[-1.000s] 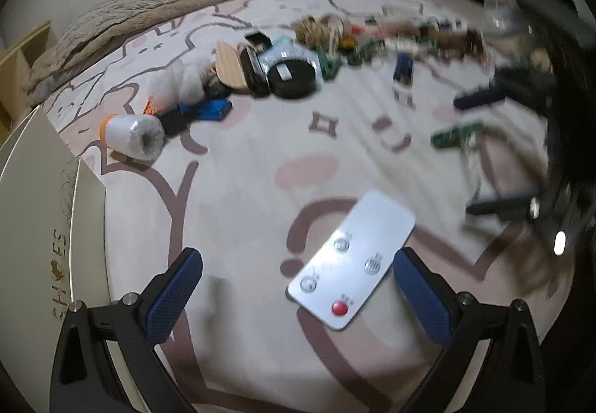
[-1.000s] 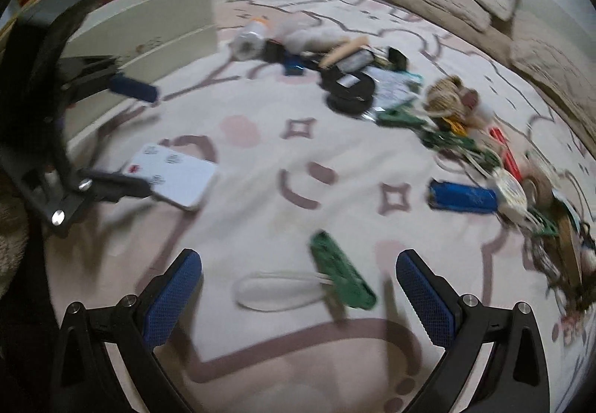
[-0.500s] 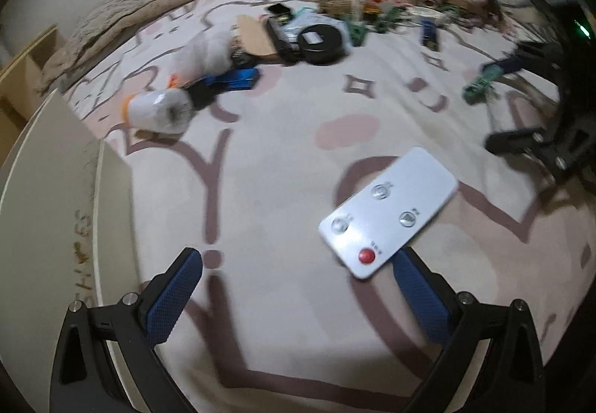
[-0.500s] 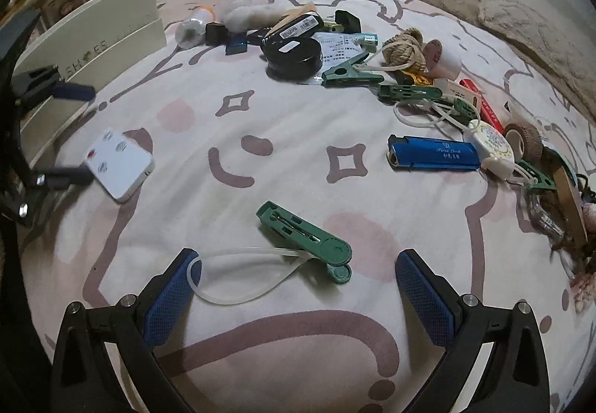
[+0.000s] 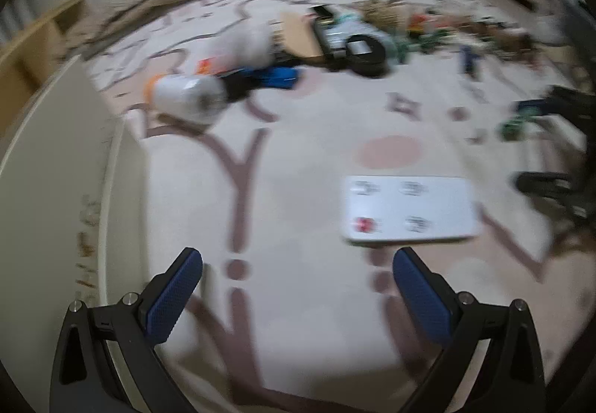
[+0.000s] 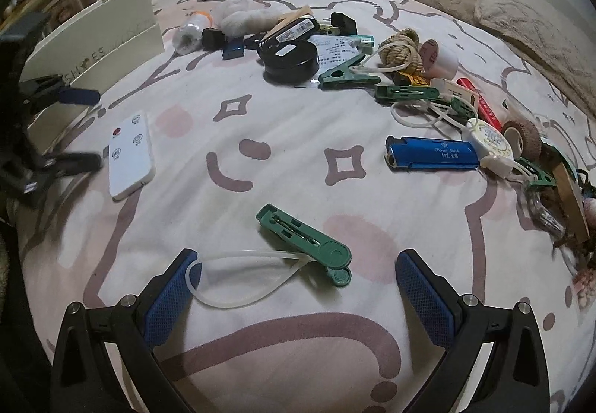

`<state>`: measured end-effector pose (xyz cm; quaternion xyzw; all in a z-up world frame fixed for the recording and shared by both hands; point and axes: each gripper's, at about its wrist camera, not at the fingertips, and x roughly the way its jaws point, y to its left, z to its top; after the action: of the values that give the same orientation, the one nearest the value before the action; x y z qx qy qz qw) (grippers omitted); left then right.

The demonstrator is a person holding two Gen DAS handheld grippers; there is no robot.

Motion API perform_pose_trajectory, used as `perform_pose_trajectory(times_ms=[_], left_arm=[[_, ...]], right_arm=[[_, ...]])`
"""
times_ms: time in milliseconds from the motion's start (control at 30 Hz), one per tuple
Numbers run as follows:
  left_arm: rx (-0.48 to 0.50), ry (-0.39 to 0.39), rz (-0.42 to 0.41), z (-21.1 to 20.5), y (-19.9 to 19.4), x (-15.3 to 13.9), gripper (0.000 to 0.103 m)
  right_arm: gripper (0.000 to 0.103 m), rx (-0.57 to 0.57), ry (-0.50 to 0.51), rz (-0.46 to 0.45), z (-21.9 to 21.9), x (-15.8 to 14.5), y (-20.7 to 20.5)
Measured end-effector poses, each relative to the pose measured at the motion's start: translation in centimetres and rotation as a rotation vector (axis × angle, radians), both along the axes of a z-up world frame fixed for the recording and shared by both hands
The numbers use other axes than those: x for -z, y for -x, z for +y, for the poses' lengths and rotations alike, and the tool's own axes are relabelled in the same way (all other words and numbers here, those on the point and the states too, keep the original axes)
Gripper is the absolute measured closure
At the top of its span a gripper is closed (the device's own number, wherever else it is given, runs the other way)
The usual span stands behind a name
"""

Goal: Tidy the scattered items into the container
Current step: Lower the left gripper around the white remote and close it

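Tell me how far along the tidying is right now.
Barely started, by the look of it. Nothing visibly sits in the cream shoe box. Both the left gripper and right gripper are open and empty. The white remote, green clip, blue lighter and the pile beyond remain on the bedspread.

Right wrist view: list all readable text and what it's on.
"SHOES" on the cream box.
Script on the blue lighter: too small to read.
Print on the paper slip, the label on the black case and the round white disc: too small.
White remote: icons only.
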<state>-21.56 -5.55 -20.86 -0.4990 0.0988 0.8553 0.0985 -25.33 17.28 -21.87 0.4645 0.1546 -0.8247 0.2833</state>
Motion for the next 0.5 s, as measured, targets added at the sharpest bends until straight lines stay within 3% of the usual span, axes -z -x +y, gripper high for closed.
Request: perform_pose_trajectory(times_ms=[100,267,500], left_arm=[[0.058,-0.091,-0.022,0.8,-0.4,-0.3,0.000],[0.088,-0.163,-0.056,3.1,0.0,0.4,0.000],[0.026,-0.141,-0.014,4.7,0.5,1.0,0.000]], right_arm=[[0.000,0.009,-0.010,0.019,-0.4,0.2,0.1],[0.000,0.022,0.000,0.021,-0.3,0.2,0.3],[0.000,0.039,0.004,-0.003,0.0,-0.2,0.5]])
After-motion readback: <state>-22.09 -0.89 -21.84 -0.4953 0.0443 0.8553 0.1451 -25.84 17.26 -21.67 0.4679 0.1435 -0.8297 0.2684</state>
